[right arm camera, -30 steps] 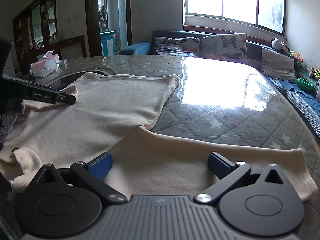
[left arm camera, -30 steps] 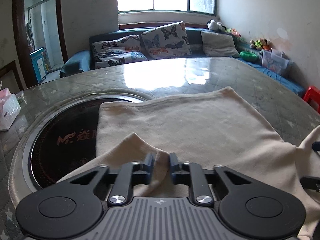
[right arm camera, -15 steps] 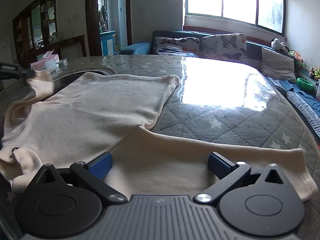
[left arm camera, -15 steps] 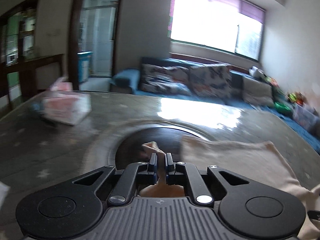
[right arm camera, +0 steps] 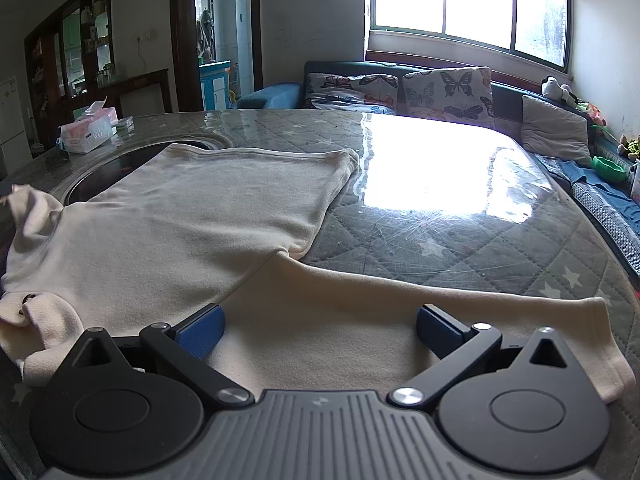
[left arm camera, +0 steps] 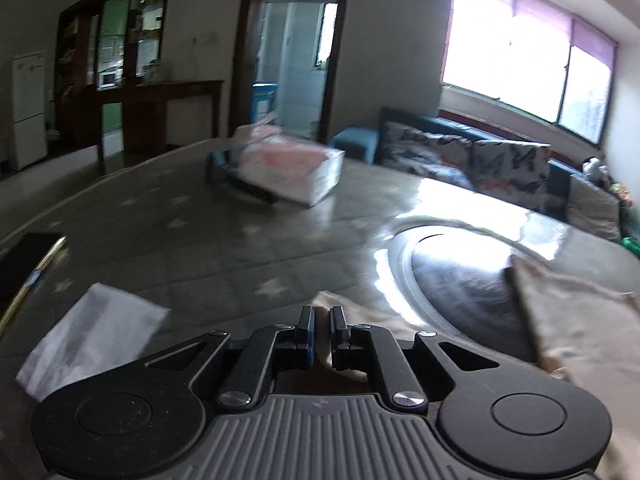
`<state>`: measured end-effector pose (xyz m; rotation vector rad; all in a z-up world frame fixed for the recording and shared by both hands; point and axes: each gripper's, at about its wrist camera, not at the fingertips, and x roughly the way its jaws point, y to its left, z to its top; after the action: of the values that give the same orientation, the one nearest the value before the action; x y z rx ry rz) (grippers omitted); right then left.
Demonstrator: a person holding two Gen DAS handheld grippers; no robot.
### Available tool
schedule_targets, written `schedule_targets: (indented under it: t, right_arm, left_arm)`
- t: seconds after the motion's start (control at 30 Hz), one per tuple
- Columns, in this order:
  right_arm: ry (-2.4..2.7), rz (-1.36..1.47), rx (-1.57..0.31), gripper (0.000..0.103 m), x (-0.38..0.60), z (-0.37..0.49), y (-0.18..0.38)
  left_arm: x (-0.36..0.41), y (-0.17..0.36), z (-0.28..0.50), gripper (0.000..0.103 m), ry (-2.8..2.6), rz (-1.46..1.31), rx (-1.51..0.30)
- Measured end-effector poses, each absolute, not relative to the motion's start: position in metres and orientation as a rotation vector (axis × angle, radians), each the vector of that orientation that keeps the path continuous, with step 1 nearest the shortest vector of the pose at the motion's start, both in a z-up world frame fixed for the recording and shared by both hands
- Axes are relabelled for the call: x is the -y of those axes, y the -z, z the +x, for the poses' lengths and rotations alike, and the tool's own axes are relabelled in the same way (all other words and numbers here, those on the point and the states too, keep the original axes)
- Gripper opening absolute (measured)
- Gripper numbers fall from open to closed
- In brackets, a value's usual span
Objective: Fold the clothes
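At the left edge of the table, your left gripper had its jaws pinched tight on the cuff of the cream sweater's left sleeve; the fabric showed in the thin gap between the pads and trailed off to the right. The sweater lay flat with its hem toward the sofa and its two sleeves spread sideways, so the long line of the sleeve you held ran across the table from that gripper toward the body, which lay to its right.

Your right gripper hovered wide open just over the right sleeve, gripping nothing, its pads either side of the cloth. That made the left hand the one placed to carry its sleeve in across the chest; the right was nearer the other sleeve.

Around you: a tissue box beyond the left gripper, a white sheet of paper just to its left, and the round dark inset partly under the sweater. None of these appeared to lie in the sleeve's way inward.
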<state>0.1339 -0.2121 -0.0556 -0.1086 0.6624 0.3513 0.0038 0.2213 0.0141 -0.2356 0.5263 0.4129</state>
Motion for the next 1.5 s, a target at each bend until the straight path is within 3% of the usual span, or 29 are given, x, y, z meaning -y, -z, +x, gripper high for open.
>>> schedule_targets:
  t: [0.27,0.53,0.6,0.73,0.77,1.0,1.27,1.5]
  right_arm:
    - [-0.349,-0.109,-0.662,0.103,0.212,0.135,0.056]
    - [-0.349,-0.109,-0.662,0.103,0.213,0.135,0.056]
    - [-0.349,-0.109,-0.662,0.103,0.213,0.135,0.056]
    - [-0.350,-0.108,-0.661,0.103,0.213,0.135,0.057]
    - [-0.350,-0.107,-0.661,0.103,0.213,0.135,0.057]
    - [-0.350,-0.106,-0.660,0.103,0.213,0.135,0.057]
    - [-0.350,-0.105,-0.659,0.103,0.213,0.134,0.057]
    - [-0.350,-0.104,-0.659,0.103,0.212,0.134,0.057]
  left_arm:
    - [-0.234,-0.013,0.001,0.009,-0.467,-0.203,-0.564]
    - [-0.196,-0.019,0.019,0.010,-0.293,-0.181,-0.577]
    - [-0.190,-0.015,0.031,0.014,-0.275,-0.168,-0.597]
    - [-0.189,-0.005,0.053,0.040,-0.285,-0.140,-0.645]
    - [-0.191,-0.002,0.057,0.043,-0.297,-0.130,-0.657]
    - [-0.199,0.003,0.073,0.049,-0.306,-0.077,-0.660]
    - [-0.208,0.004,0.087,0.071,-0.358,-0.043,-0.648]
    - [-0.208,-0.001,0.073,0.074,-0.403,-0.050,-0.650]
